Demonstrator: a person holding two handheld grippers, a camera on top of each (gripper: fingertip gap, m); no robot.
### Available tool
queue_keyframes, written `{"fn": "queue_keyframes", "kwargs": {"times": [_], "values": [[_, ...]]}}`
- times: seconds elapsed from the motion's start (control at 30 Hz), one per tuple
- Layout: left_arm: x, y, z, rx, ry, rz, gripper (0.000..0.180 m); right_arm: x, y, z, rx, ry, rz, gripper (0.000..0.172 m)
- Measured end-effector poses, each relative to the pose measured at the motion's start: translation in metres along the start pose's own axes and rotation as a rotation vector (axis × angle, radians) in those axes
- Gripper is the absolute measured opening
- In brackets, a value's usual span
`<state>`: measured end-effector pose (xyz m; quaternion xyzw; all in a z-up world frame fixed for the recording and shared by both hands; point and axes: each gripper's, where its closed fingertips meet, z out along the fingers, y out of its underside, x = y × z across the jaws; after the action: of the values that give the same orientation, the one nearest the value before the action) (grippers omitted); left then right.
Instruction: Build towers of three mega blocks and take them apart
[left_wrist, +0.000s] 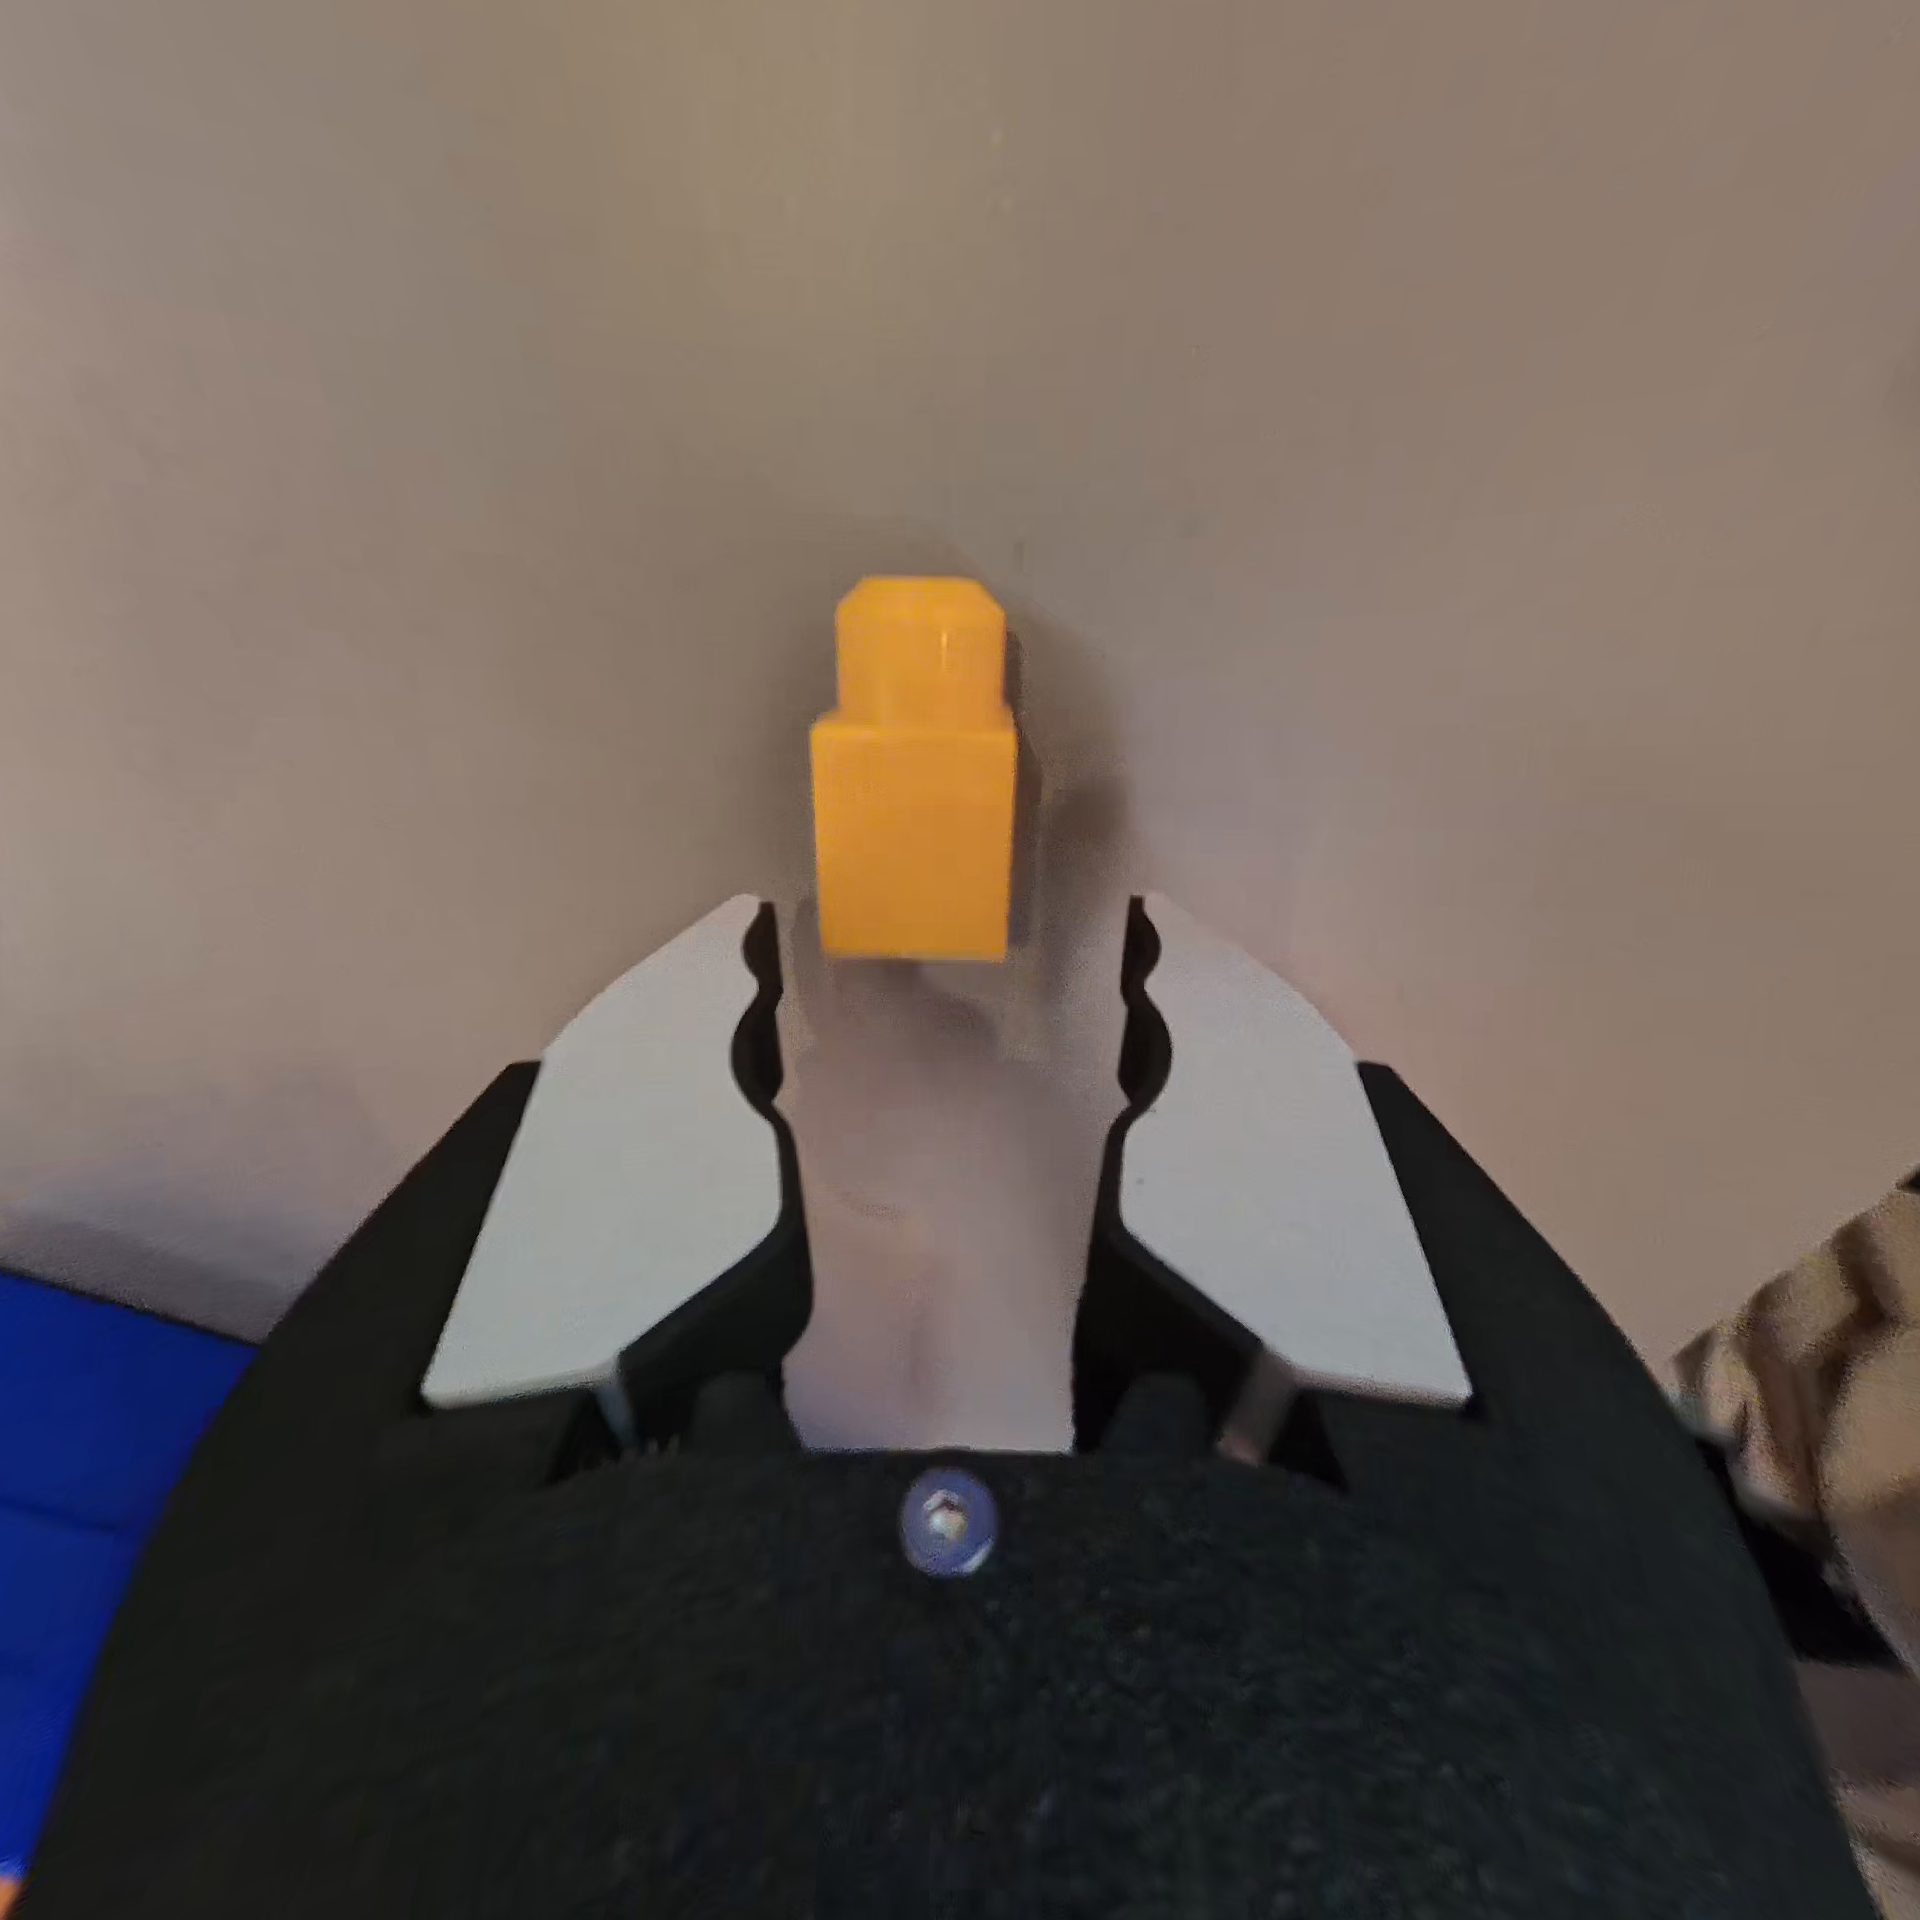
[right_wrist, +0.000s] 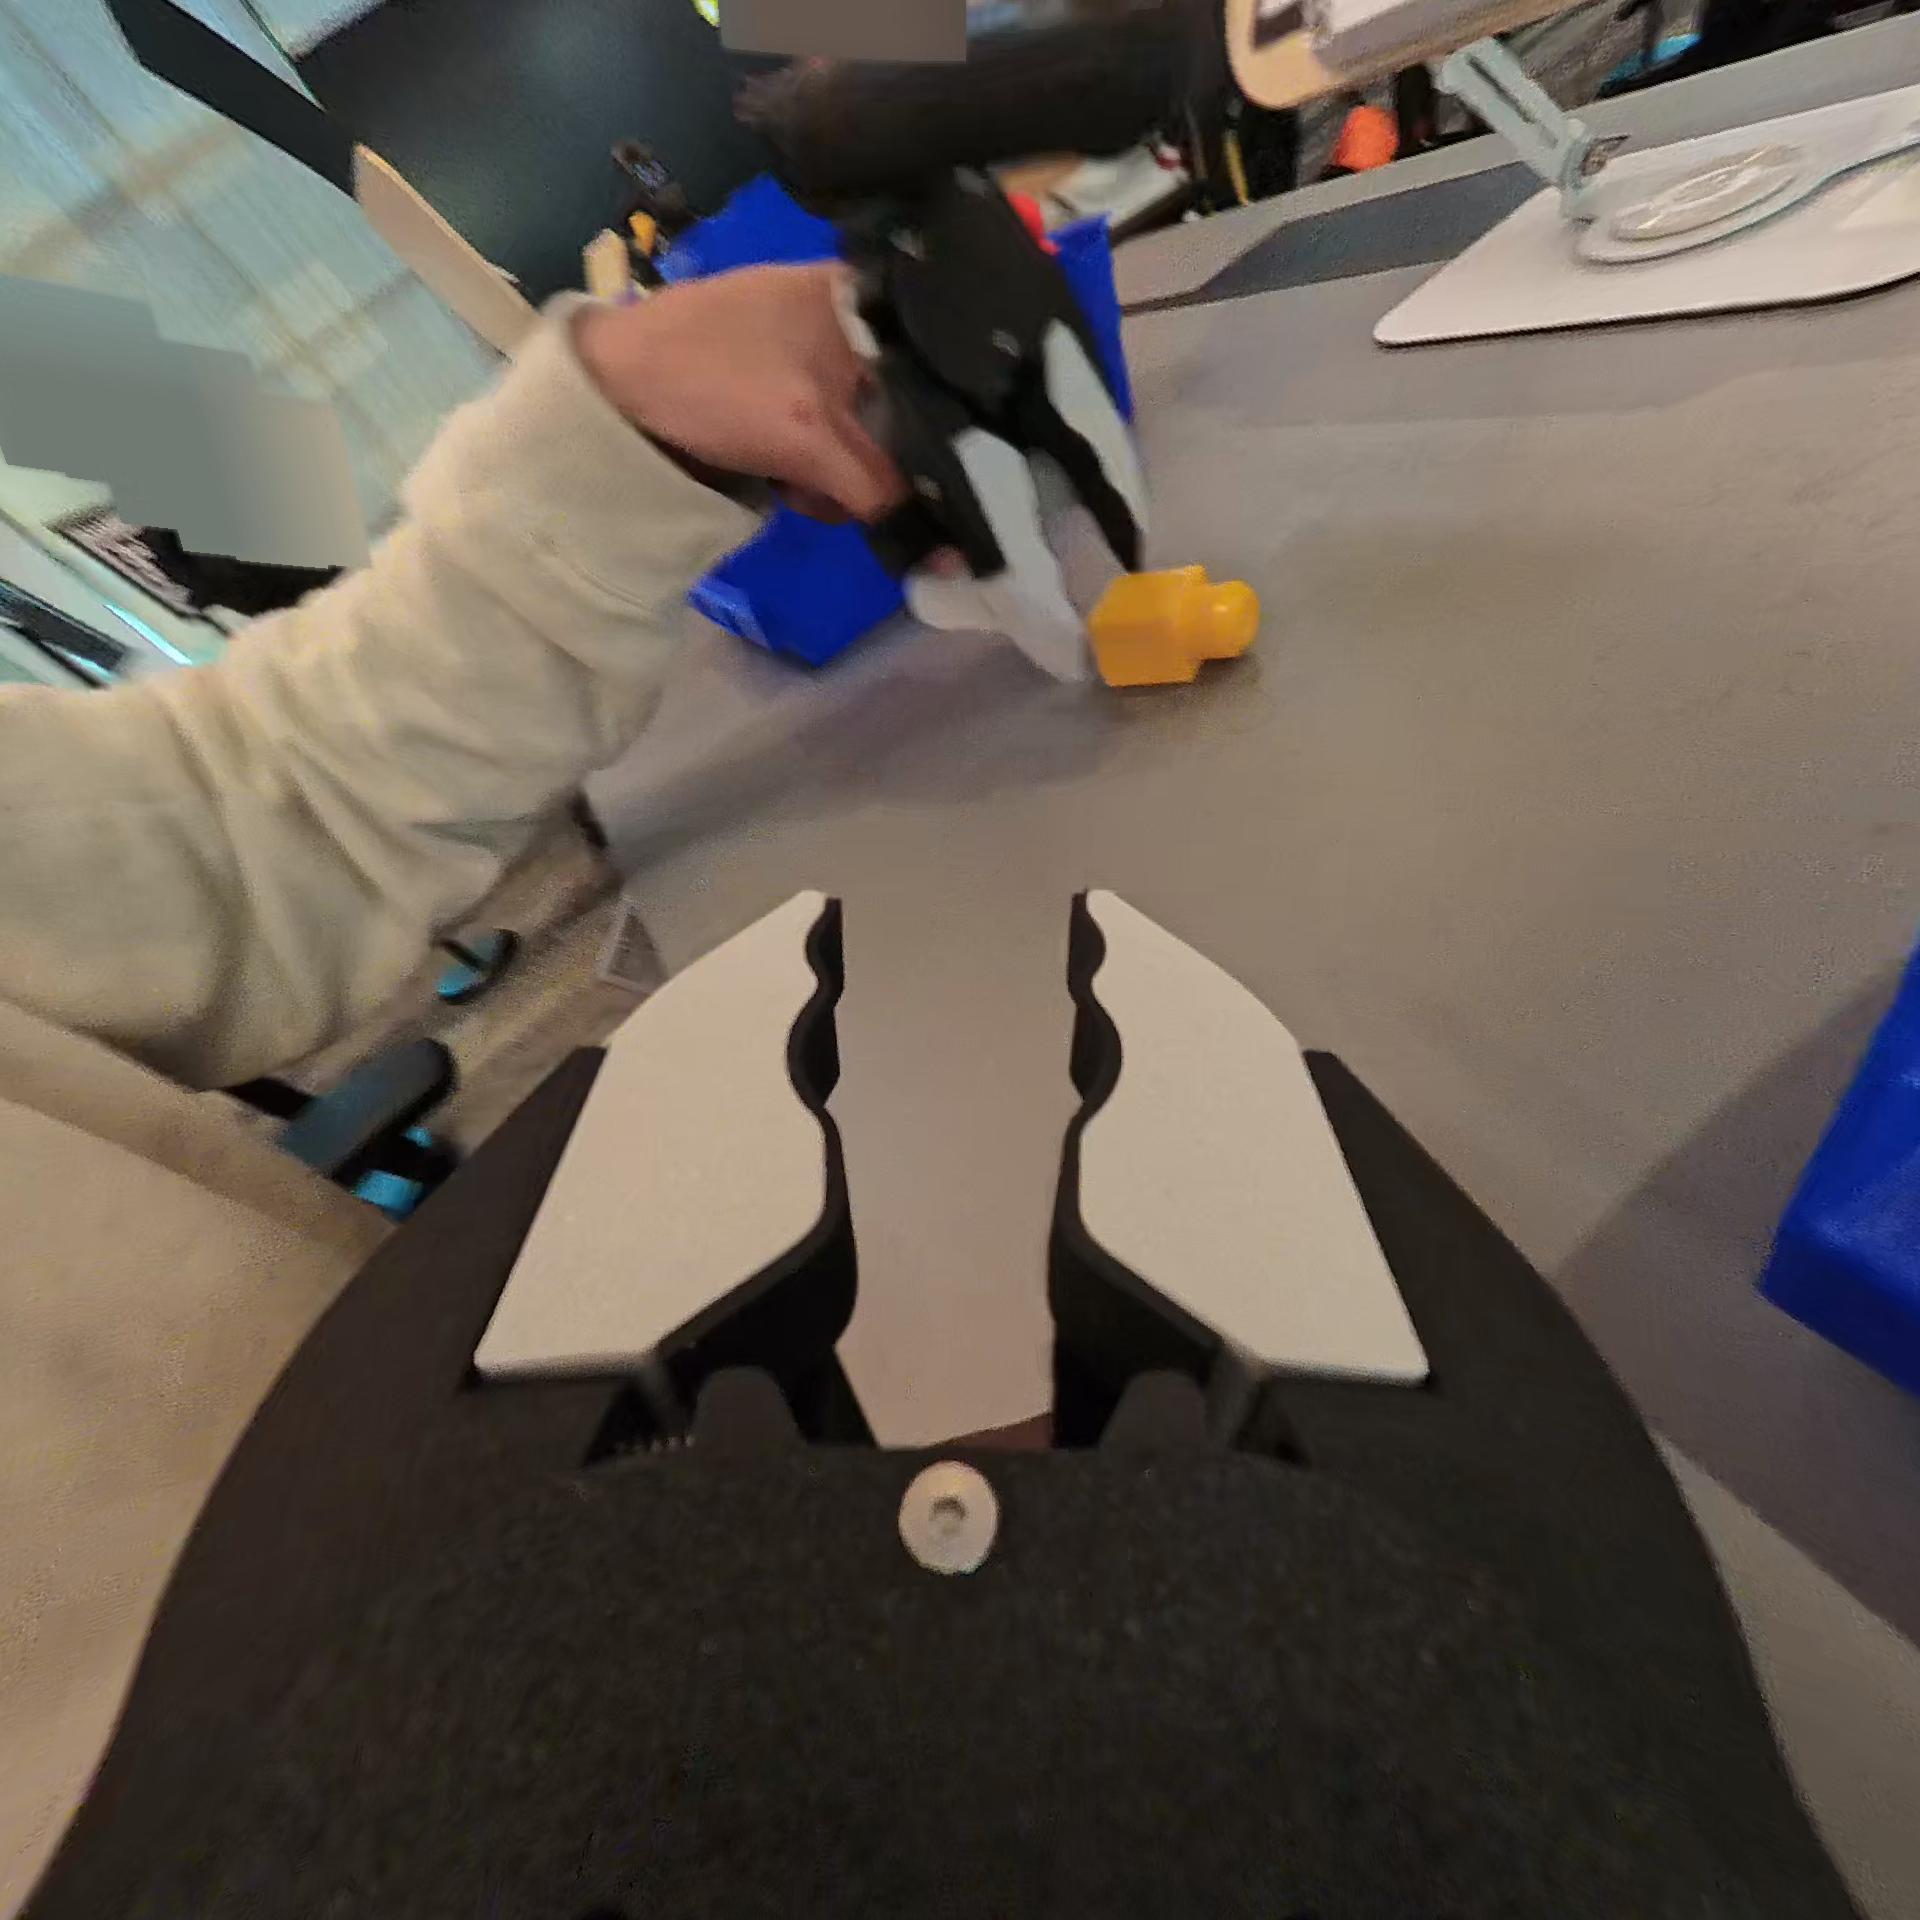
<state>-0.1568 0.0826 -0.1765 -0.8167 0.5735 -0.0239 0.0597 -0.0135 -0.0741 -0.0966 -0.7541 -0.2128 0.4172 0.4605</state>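
Note:
An orange mega block lies on its side on the grey table, its stud pointing away from my left gripper. The left gripper is open; the block lies just beyond its fingertips, with a gap on each side, and nothing is in the grasp. In the right wrist view the same block lies on the table right at the tips of the left gripper, which a hand holds. My right gripper is open and empty over bare table, well short of the block.
A blue bin stands behind the left gripper; its corner shows in the left wrist view. Another blue bin is at the right edge. A cream sleeve reaches across the left. A white stand base sits far right.

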Motion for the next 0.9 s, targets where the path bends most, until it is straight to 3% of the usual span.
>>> {"fn": "queue_keyframes", "kwargs": {"times": [0.2, 0.37, 0.53, 0.73, 0.9], "values": [[0.038, 0.036, -0.056, 0.497, -0.011, -0.191, 0.064, 0.024, 0.0, 0.044, -0.02, 0.288, -0.107, 0.063], [0.085, 0.081, -0.058, 0.667, -0.034, -0.292, 0.063, 0.041, -0.005, 0.126, -0.156, 0.51, -0.204, 0.074], [0.121, 0.106, -0.051, 0.695, -0.009, -0.277, 0.065, 0.062, -0.006, 0.191, -0.226, 0.62, -0.12, 0.079], [0.141, 0.12, -0.036, 0.675, 0.055, -0.23, 0.061, 0.091, -0.017, 0.207, -0.269, 0.78, -0.104, 0.074], [0.147, 0.119, -0.041, 0.713, 0.098, -0.224, 0.059, 0.095, -0.002, 0.217, -0.374, 0.76, -0.082, 0.078]]}}
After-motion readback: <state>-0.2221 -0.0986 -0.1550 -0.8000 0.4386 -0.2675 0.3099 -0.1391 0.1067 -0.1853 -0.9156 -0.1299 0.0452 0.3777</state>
